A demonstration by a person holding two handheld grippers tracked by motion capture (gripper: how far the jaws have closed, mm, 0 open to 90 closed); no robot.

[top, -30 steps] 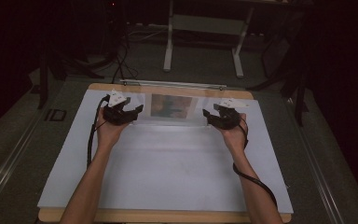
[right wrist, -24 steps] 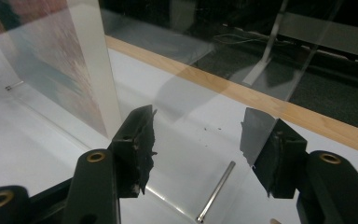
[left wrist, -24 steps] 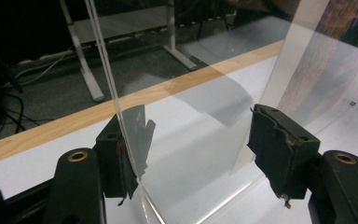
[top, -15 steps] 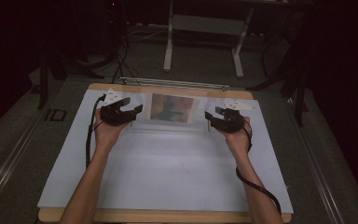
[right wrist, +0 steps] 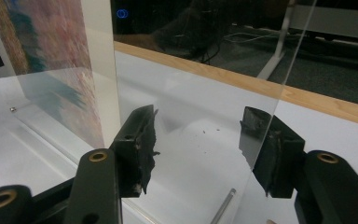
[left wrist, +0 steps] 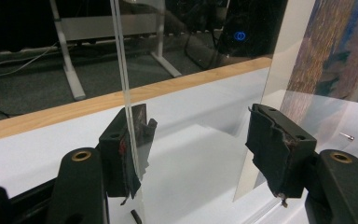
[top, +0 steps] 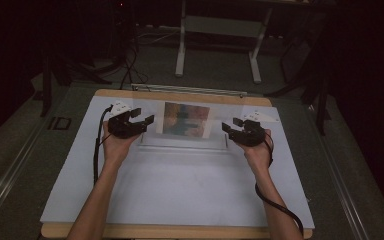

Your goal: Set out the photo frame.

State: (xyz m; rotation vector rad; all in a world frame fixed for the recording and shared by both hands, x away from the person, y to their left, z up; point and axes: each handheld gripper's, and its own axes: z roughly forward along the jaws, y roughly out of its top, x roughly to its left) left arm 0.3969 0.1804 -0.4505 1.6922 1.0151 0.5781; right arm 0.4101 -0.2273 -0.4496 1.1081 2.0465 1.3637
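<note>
Dark floor and a pale metal stand (top: 220, 30) lie beyond a wooden table (top: 180, 96) covered by a white sheet (top: 180, 190); near the far edge stands a clear acrylic picture frame (top: 185, 122), upright, with a painted print (top: 186, 119) sandwiched between its two panes; it is the only holder on the table, and the print is all it contains.

Left gripper (top: 139, 119) sits at the frame's left end, its jaws apart; in the left gripper view the pane's edge (left wrist: 127, 93) passes just by the left-hand pad (left wrist: 123, 149), and whether it touches I cannot tell; the other pad (left wrist: 279, 144) stands well clear, so nothing is clamped. Right gripper (top: 235, 126) is at the frame's right end, jaws wide too; in the right gripper view the pane's edge (right wrist: 279, 98) runs close in front of the right-hand pad (right wrist: 268, 149), the left-hand pad (right wrist: 137, 149) apart from it.

The step in hand looks like taking both ends of the frame; to do it well, I would bring each pair of pads square across the panes, low enough to bite both sheets, then close both sides evenly so the sheets do not slide apart and the print stays put; a small metal pin (right wrist: 221, 205) lies on the sheet by the right jaws and is best kept clear.
</note>
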